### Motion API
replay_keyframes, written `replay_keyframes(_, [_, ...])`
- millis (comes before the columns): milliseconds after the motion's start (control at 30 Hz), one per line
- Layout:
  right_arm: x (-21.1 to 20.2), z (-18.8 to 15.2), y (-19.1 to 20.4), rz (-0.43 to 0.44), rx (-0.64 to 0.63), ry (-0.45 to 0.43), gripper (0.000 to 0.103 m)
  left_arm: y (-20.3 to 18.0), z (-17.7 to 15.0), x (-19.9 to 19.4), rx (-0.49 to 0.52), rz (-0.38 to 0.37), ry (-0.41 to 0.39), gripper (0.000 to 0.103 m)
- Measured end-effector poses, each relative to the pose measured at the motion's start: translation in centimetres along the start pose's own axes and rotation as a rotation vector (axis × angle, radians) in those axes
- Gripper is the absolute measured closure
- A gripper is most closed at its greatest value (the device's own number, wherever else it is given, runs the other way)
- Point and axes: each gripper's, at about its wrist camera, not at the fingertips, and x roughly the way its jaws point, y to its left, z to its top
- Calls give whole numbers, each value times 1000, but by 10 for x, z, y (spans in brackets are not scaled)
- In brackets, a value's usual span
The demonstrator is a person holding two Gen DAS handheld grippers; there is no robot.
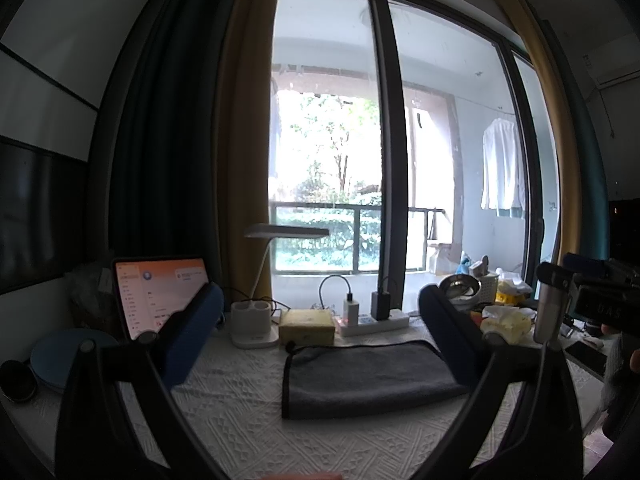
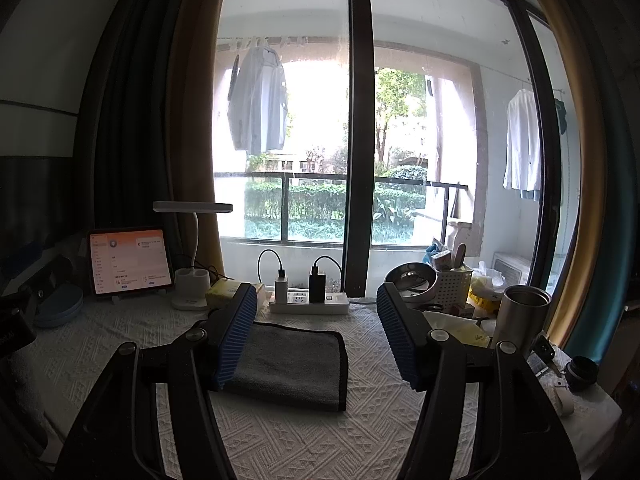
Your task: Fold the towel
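Note:
A dark grey towel (image 1: 368, 380) lies folded flat on the white textured tablecloth (image 1: 240, 412); it also shows in the right wrist view (image 2: 292, 364). My left gripper (image 1: 320, 320) is open and empty, held above and in front of the towel, its blue pads (image 1: 196, 332) wide apart. My right gripper (image 2: 316, 332) is open and empty too, above the towel's near side, with its left pad (image 2: 236, 336) over the towel's left part. The right gripper's body shows at the right edge of the left wrist view (image 1: 600, 300).
At the table's back stand a lit tablet (image 2: 128, 260), a white desk lamp (image 2: 192, 248), a yellow box (image 1: 306, 326) and a power strip with chargers (image 2: 308, 300). On the right are a steel cup (image 2: 520, 316), a white basket (image 2: 452, 284), a bowl and clutter. A blue disc (image 1: 68, 356) lies left.

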Motion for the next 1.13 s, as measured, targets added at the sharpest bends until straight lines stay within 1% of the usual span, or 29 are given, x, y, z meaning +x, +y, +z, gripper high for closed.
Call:
replay_keyframes(667, [0,-1,1,0,1,2,37,0,1,0,-2,-1,2,3])
replay_keyframes(1133, [0,-4,4,3,-1,4,37,-4,-7,-3,-9,-9,11,3])
